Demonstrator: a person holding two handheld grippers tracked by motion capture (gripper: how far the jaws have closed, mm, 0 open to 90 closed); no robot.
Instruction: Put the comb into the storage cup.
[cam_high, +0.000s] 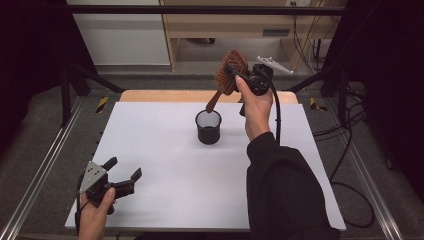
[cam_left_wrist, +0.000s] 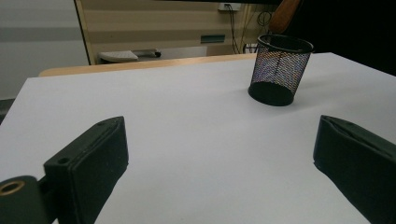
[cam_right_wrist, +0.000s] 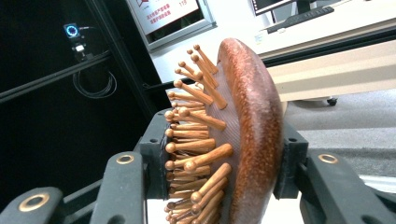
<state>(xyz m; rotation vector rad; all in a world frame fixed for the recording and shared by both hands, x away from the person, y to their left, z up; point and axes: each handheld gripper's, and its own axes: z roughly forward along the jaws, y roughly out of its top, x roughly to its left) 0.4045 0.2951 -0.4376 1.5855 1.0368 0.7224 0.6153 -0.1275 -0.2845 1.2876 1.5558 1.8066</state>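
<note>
Hairbrush held over the mesh cup, handle down, I'd guess for dropping in.

My right gripper (cam_high: 239, 74), upper centre of the high view, is clamped on the wooden hairbrush (cam_high: 228, 75) by its head; the handle tip hangs just above the mesh cup (cam_high: 208, 127) at mid-surface (cam_high: 160, 150). My left gripper (cam_high: 122, 175), lower left, rests wide open and empty.
</note>
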